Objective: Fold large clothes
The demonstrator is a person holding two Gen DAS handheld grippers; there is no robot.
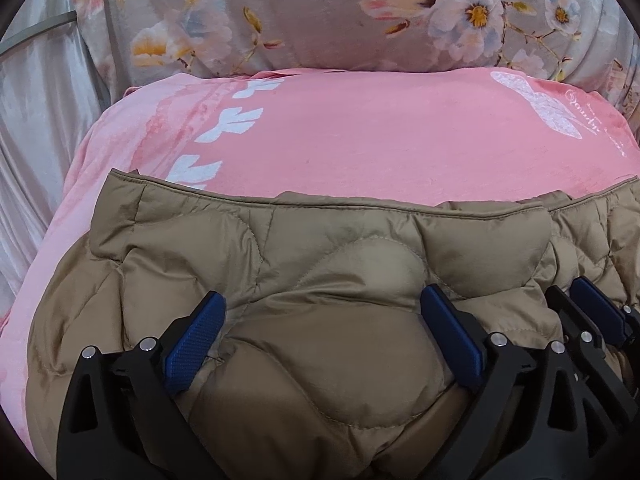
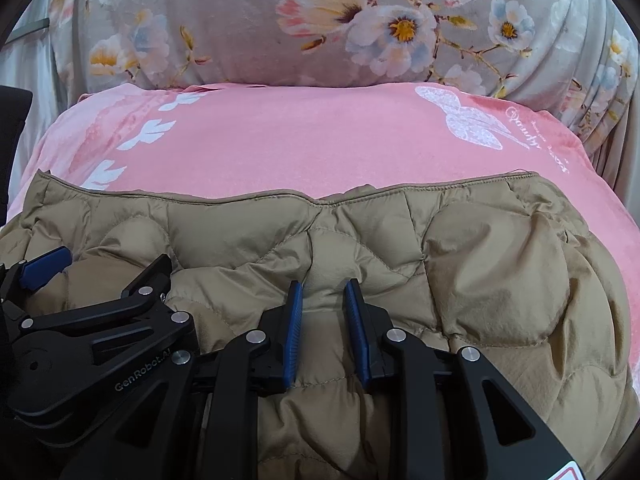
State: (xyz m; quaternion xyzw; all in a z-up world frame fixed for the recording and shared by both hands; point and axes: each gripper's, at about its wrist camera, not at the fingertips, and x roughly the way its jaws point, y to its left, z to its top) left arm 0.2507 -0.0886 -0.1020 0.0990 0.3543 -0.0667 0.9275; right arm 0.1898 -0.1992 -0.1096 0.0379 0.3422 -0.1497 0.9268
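A tan quilted down jacket [image 1: 320, 240] lies across a pink blanket [image 1: 360, 140], its stitched hem edge facing away from me. My left gripper [image 1: 324, 296] stands wide open over the jacket, its blue pads [image 1: 196, 344] resting on the puffy fabric without pinching it. Close on its right is my right gripper [image 1: 572, 288]. In the right wrist view the right gripper [image 2: 323, 286] has its jaws narrow, with a raised fold of the jacket [image 2: 500, 260] pinched between the blue pads. The left gripper [image 2: 100, 266] shows at the left, spread open.
The pink blanket [image 2: 300, 140] with white leaf and butterfly prints covers the bed beyond the jacket. A grey floral quilt [image 2: 240, 20] is bunched up at the back. Pale curtain fabric [image 1: 40, 120] hangs at the left.
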